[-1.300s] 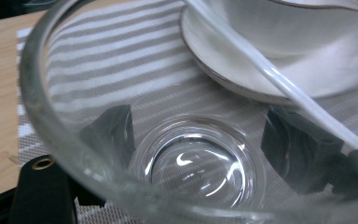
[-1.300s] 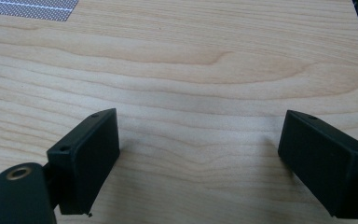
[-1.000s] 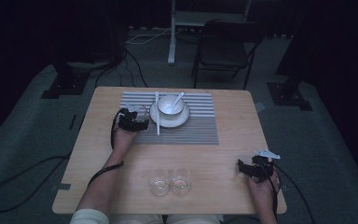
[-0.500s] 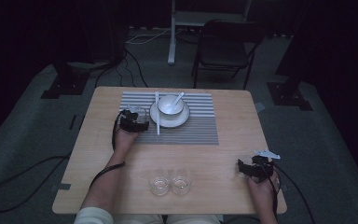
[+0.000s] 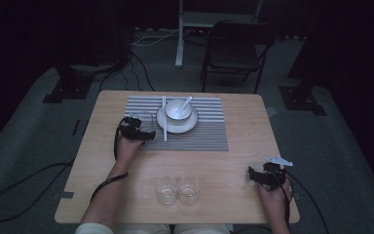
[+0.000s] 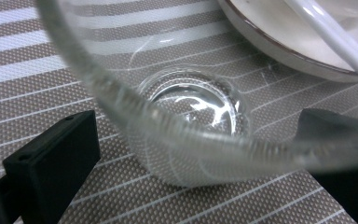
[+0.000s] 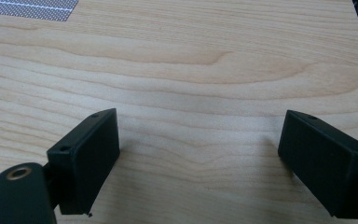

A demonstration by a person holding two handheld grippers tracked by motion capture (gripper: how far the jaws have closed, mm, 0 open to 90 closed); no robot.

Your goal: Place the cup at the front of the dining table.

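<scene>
Glass [image 6: 191,116] stood on the striped mat [image 5: 199,136] at upper left of the high view, beside the plate [image 5: 177,126]. Left gripper [image 6: 200,154] straddled it, jaws apart, apparently not clamped; release should be vertical, avoiding the plate. Right gripper [image 7: 198,158] rested wide open, empty, lower right.

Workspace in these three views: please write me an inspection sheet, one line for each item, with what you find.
Surface: wooden table, with a striped placemat at its far side.
Job's things: plate with a bowl and spoon on the mat; chopsticks beside it; one glass on the mat; two glasses at the near edge.
Clutter: nothing seen.
Grippers: left gripper has its jaws on both sides of the glass on the mat, contact unclear; right gripper open above bare wood.
Cables: several on the floor.
Surroundings: a chair behind the table, dark room.
</scene>
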